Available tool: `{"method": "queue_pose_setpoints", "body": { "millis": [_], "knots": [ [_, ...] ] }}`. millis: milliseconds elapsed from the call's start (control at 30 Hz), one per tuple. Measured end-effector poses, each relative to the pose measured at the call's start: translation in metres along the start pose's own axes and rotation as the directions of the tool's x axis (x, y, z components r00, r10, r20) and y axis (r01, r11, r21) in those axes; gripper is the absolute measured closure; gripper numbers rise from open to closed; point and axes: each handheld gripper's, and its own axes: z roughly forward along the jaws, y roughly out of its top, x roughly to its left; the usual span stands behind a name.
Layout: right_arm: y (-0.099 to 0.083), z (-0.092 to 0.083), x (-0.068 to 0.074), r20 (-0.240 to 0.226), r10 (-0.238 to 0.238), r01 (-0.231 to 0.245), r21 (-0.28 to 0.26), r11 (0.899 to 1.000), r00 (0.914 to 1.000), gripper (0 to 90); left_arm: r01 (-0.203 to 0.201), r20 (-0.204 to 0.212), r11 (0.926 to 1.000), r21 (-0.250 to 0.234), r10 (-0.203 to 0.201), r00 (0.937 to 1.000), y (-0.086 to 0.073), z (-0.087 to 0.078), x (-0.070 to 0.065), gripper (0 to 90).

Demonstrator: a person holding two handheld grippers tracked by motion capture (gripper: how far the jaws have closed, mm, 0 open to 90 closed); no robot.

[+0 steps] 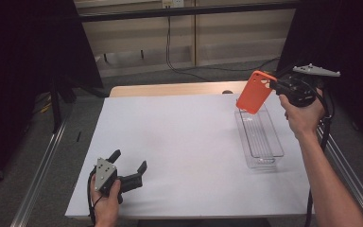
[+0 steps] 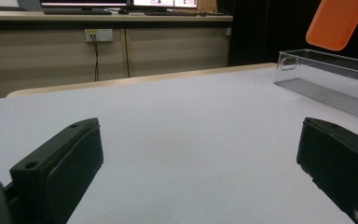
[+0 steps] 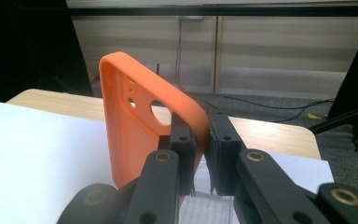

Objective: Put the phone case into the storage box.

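Clamped by its upper corner between the closed jaws of the right gripper (image 1: pixel 278 88), the orange phone case (image 1: pixel 256 91) is held tilted in the air above the far end of the clear tray (image 1: pixel 260 133). Camera cut-outs and the case's hollow inside are revealed by the right gripper view, whereas its lower edge is cut off there. Well apart from the tray, the left gripper (image 1: pixel 128 162) is rested on the white table (image 1: pixel 179 146), jaws spread wide and empty.

We see an orange phone case (image 1: pixel 255 91), camera cutouts at its top corner, held aloft and tilted at far right, pinched by one edge above the clear tray's (image 1: pixel 275 143) far end.
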Motion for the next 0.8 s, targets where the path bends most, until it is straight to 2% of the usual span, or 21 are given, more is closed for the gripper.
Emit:
{"method": "queue_pose_setpoints", "body": {
  "millis": [167,233,367,533,633,800],
  "knots": [
    [0.000,0.007,-0.002,0.016,-0.008,0.008,0.007,1.000,0.9998,82.3,0.008,0.004,1.0000,0.002,-0.008,1.0000,0.000,0.000,0.000,0.3],
    [-0.001,0.010,-0.002,0.027,-0.019,0.019,0.015,1.000,0.9994,82.2,-0.005,0.007,1.0000,0.008,0.005,1.0000,0.000,0.000,-0.001,0.2],
    [-0.002,0.016,-0.004,0.035,-0.027,0.026,0.018,0.999,0.9990,82.3,0.005,-0.003,1.0000,0.006,-0.005,1.0000,0.000,0.000,0.001,0.3],
    [-0.002,0.025,-0.005,0.061,-0.063,0.061,0.036,0.998,0.9961,82.3,0.007,-0.001,0.9999,0.009,-0.007,1.0000,0.000,0.000,0.001,0.4],
    [-0.002,0.028,-0.008,0.069,-0.060,0.057,0.039,0.998,0.9959,82.3,0.005,0.002,1.0000,0.007,-0.005,1.0000,0.000,0.001,0.001,0.4],
    [-0.005,0.035,-0.010,0.086,-0.081,0.076,0.056,0.995,0.9930,82.3,0.008,-0.001,0.9999,0.008,-0.008,1.0000,0.000,0.000,0.002,0.4]
  ]
}}
